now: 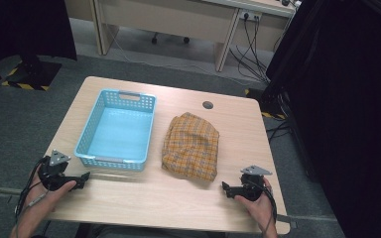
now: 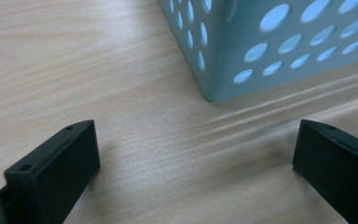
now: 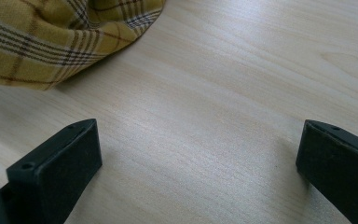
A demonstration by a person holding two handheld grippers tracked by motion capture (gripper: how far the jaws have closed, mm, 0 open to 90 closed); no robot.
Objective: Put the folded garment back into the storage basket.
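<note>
Pale wood tabletop (image 1: pixel 129 196) on grey carpet, desk legs and cables behind. Nothing begun, by the look of it: plaid cloth (image 1: pixel 191 146) bunched and lying loose on the wood, blue basket (image 1: pixel 116 128) bare inside. Likely still ahead: gripping the cloth, lifting it across, lowering it into the basket.

Left claw (image 1: pixel 85 175) spread wide, holding nothing, hovering just short of the basket's near corner (image 2: pixel 214 88); cloth well off beyond that basket. Right claw (image 1: pixel 225 187) likewise spread and holding nothing; cloth hem (image 3: pixel 60 42) just ahead of it and toward its left jaw, not touching.

Cloth's long axis running from its near hem away toward the tabletop's far edge, roughly parallel to the basket's long side, the narrower rounded end pointing away from both claws.
</note>
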